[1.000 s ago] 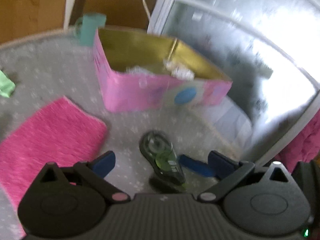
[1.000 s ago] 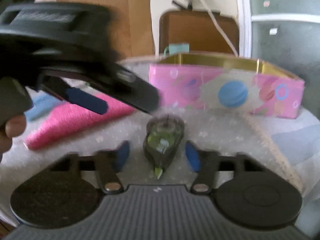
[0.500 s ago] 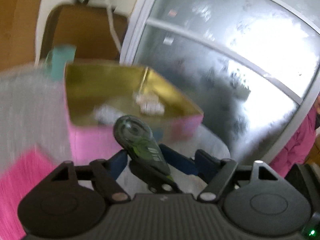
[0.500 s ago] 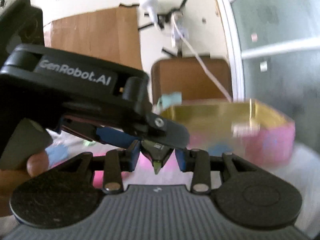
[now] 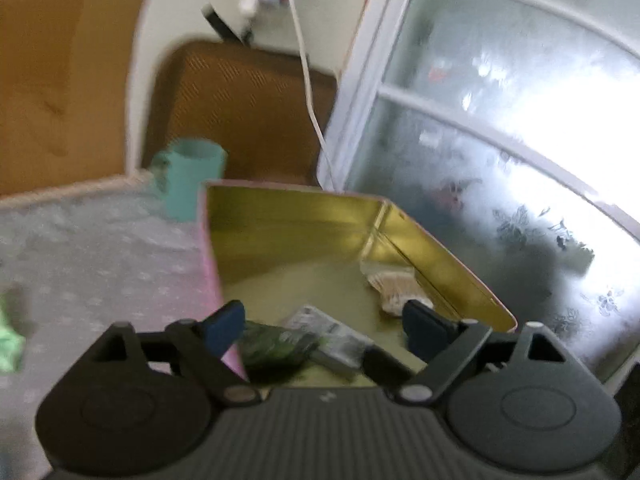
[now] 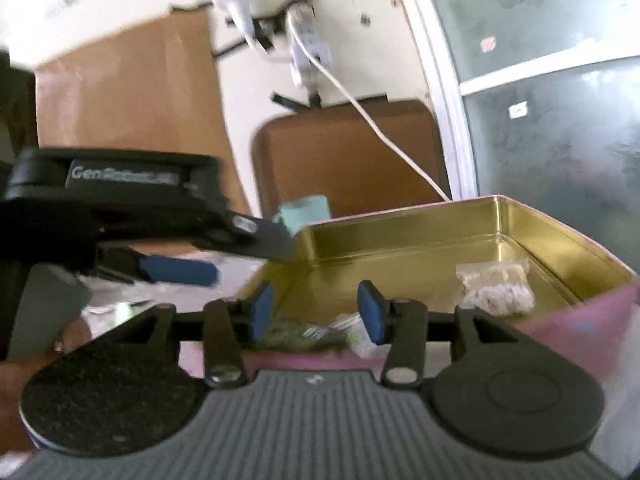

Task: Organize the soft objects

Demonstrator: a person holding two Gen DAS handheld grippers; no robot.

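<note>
Green scrap (image 5: 9, 344) at far left on the grey dotted desk (image 5: 100, 264); teal cup (image 5: 192, 184) behind the tin's corner. Left gripper (image 5: 324, 326) with jaws spread wide, holding nothing. Dark green tape dispenser (image 5: 276, 346) lying inside the gold-lined pink tin (image 5: 304, 216), beside a silvery packet (image 5: 332, 336); pale packet (image 6: 496, 290) toward the right wall. Right gripper (image 6: 318, 316) over the near rim, jaws parted, empty.

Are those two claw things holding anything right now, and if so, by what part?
Nothing is held. The left gripper and right gripper are both open over the tin box; the green tape dispenser lies loose inside it.
</note>
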